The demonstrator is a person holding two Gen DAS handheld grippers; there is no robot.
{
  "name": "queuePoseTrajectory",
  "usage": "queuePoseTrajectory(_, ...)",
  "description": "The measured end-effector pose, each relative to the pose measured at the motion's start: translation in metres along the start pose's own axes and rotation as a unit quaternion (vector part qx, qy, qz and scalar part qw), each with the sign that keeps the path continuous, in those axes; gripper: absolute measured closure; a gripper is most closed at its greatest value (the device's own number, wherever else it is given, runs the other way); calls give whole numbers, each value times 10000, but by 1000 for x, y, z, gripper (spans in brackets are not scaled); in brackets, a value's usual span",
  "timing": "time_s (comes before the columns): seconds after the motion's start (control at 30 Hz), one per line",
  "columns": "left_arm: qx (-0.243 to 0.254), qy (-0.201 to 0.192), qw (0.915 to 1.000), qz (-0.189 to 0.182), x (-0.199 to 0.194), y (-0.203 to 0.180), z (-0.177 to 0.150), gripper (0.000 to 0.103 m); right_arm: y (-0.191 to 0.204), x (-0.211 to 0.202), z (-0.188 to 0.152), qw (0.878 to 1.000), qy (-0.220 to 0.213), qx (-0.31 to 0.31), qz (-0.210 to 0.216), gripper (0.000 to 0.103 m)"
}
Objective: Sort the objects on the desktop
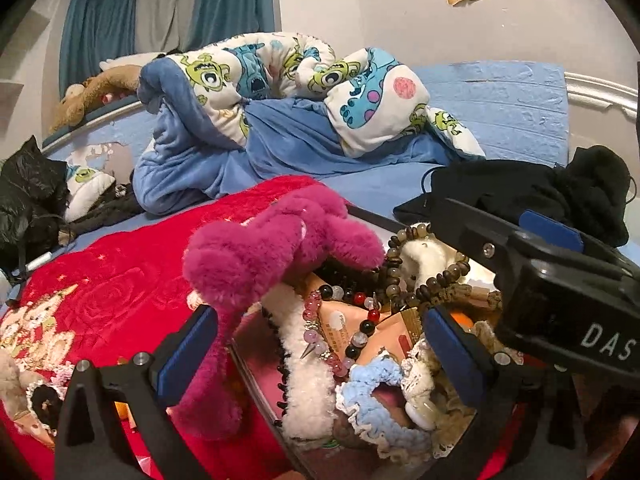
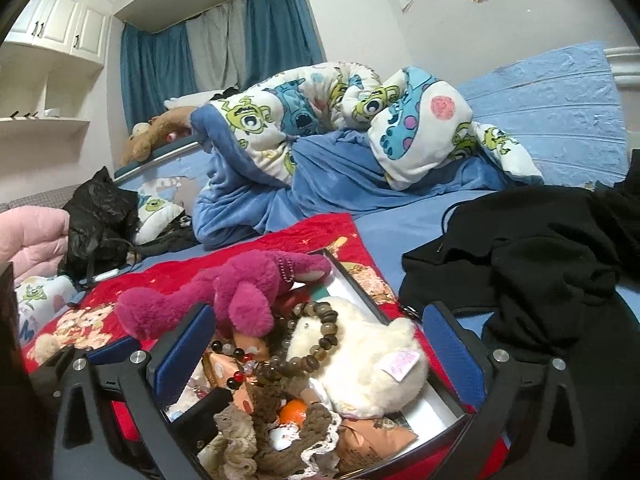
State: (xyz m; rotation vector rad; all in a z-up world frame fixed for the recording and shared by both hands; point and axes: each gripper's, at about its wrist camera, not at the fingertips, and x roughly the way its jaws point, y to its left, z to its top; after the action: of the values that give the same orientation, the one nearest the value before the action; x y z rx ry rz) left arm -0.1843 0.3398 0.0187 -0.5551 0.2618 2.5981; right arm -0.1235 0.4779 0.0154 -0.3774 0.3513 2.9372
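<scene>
An open box on a red blanket is heaped with small things. Among them are a magenta plush bear, a white plush toy, a brown bead bracelet, a pink and black bead bracelet, a pale blue scrunchie and a brown lace scrunchie. My left gripper hovers open over the box's left side, with the bracelets and scrunchies between its wide-apart pads. My right gripper is open too, over the white plush. Its body shows at the right of the left wrist view.
The red blanket lies on a blue bed. Black clothing is piled right of the box, and a rumpled cartoon quilt lies behind. A black plastic bag and a brown teddy sit at the far left.
</scene>
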Motion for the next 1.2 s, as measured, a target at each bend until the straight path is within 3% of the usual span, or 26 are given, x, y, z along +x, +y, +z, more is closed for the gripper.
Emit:
queuePoseTrajectory(0.17,-128,-168,9998,57,-24,11,-2,0,3,-10,2,9999,-144,-52,-19,0)
queuePoseTrajectory(0.27,-298,-289,9988,-265,-52,30,-7,0,11,-22,4,9997,-123,-123,-198,0)
queuePoseTrajectory(0.33,-322,-367,9985,-236,-74,44,-10,0,18,-38,4,9995,-210,-69,-242,0)
queuePoseTrajectory(0.53,-280,-564,9960,640,-139,96,-23,0,65,-87,10,9983,-513,-230,-145,0)
queuePoseTrajectory(0.67,-329,-573,9915,1117,-174,127,-49,0,107,-107,12,9969,-669,-411,94,0)
queuePoseTrajectory(0.8,-484,-517,9877,1393,-197,156,-73,0,149,-112,1,9964,-515,-661,124,0)
queuePoseTrajectory(0.9,-516,-614,9846,1554,-209,171,-80,0,171,-116,-14,9937,-372,-728,766,0)
queuePoseTrajectory(1.07,-695,-738,9821,1589,-207,198,-99,0,199,-108,-41,9917,-566,-977,608,0)
queuePoseTrajectory(1.2,-992,-421,9837,1438,-178,211,-120,0,194,-86,-73,9951,-543,-749,341,0)
